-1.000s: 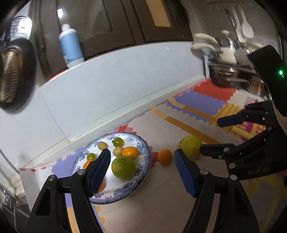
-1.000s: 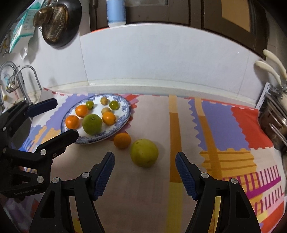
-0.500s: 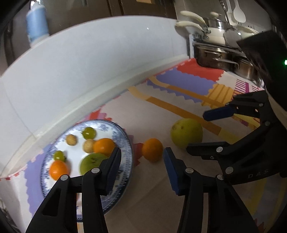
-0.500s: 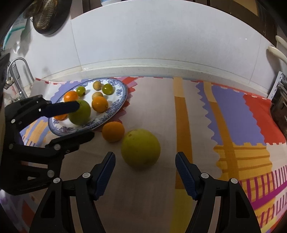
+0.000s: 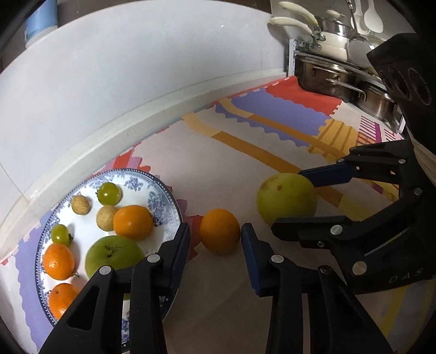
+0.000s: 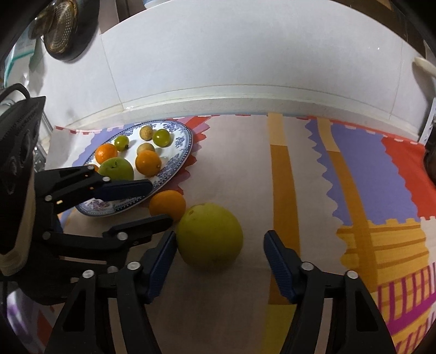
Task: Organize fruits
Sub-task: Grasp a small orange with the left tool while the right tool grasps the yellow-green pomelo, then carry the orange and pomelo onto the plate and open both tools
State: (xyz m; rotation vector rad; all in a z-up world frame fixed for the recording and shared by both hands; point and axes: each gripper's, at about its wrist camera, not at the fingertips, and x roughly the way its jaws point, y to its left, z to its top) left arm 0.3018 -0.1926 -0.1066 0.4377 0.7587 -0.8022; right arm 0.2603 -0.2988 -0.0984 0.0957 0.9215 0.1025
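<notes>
Left tool (image 5: 215, 242): jaws apart at a moderate width, low over the tabletop, an orange (image 5: 219, 230) between the two blue pads; small gaps show on both sides, so nothing is gripped. In the right wrist view this tool (image 6: 156, 203) reaches in from the left, upper finger over the plate's near rim, lower finger beside the orange (image 6: 167, 204).

Right tool (image 6: 219, 249): jaws wide, straddling a large yellow-green fruit (image 6: 209, 237); left pad at or just off the fruit's side, contact cannot be told; right pad well clear. In the left wrist view it (image 5: 293, 197) comes in from the right, one finger above and one below the fruit (image 5: 286, 198).

Orange: on the mat, just beside the plate rim, close against the large fruit in the right wrist view.

Plate (image 5: 160, 188): blue-and-white, on the mat near the wall. Contents: one green apple (image 5: 114, 256), three oranges, two small green fruits, two small tan round fruits.

Mat (image 6: 354, 174): patchwork of beige, purple, red and yellow, covering the tabletop.

Wall (image 6: 245, 54): white, behind the mat.

Pots (image 5: 324, 75): steel, stacked at far right in the left wrist view, with white-handled pans above.

Strainer (image 6: 58, 26): hanging on the wall, upper left in the right wrist view
</notes>
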